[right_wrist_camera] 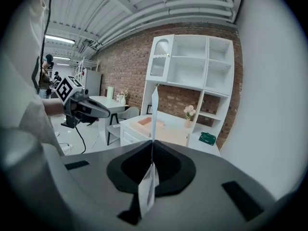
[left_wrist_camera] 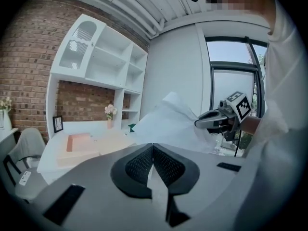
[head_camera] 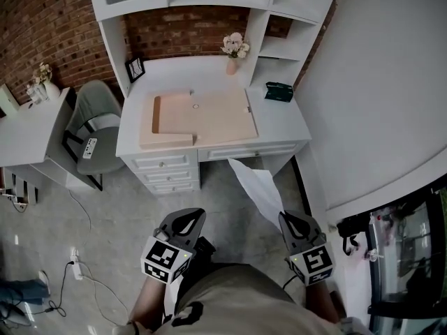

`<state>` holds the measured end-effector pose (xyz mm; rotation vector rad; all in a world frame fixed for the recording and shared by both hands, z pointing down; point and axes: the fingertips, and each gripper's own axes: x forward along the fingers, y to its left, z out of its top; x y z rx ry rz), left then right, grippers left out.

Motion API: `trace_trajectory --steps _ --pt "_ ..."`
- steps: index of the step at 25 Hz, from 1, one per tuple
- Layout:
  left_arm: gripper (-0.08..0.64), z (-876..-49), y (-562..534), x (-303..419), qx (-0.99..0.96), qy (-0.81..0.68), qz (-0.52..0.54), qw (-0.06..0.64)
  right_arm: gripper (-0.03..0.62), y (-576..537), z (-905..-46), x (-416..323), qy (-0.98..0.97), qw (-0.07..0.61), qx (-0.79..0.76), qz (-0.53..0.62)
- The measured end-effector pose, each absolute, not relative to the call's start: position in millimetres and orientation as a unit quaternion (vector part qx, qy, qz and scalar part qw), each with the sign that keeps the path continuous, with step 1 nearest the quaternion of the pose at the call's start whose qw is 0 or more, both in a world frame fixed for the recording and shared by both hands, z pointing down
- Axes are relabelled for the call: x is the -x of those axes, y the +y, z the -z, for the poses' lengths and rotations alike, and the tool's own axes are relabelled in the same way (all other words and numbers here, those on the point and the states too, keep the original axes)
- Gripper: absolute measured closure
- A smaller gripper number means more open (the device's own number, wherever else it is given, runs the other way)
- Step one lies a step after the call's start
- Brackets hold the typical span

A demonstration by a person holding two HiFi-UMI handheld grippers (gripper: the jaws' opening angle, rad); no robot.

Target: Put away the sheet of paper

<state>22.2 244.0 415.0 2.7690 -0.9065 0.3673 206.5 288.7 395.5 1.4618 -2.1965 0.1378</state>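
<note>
The sheet of paper (head_camera: 258, 187) is off the desk and in the air, pinched at its lower corner by the right gripper (head_camera: 292, 218), whose jaws are closed flat on it. In the right gripper view the sheet stands edge-on from the jaw tips. It hangs over the floor before the front right part of the white desk (head_camera: 279, 117). The left gripper (head_camera: 187, 218) is beside it, apart from the sheet, jaws pressed together with nothing between them. On the desk a peach board (head_camera: 209, 114) covers the front middle, a dark green box (head_camera: 279, 91) lies near the right edge, and a vase of flowers (head_camera: 232, 54) stands at the back edge.
</note>
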Motion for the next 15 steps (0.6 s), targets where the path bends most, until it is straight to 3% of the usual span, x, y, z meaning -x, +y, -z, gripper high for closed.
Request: trace_trajectory --steps 15 --pt "0.543 -423.1 219.1 55.2 -0.925 -0.342 -0.104 0.133 0.565 245.2 -391.7 -133.7 -0.816 0.25 -0.52 -0.038"
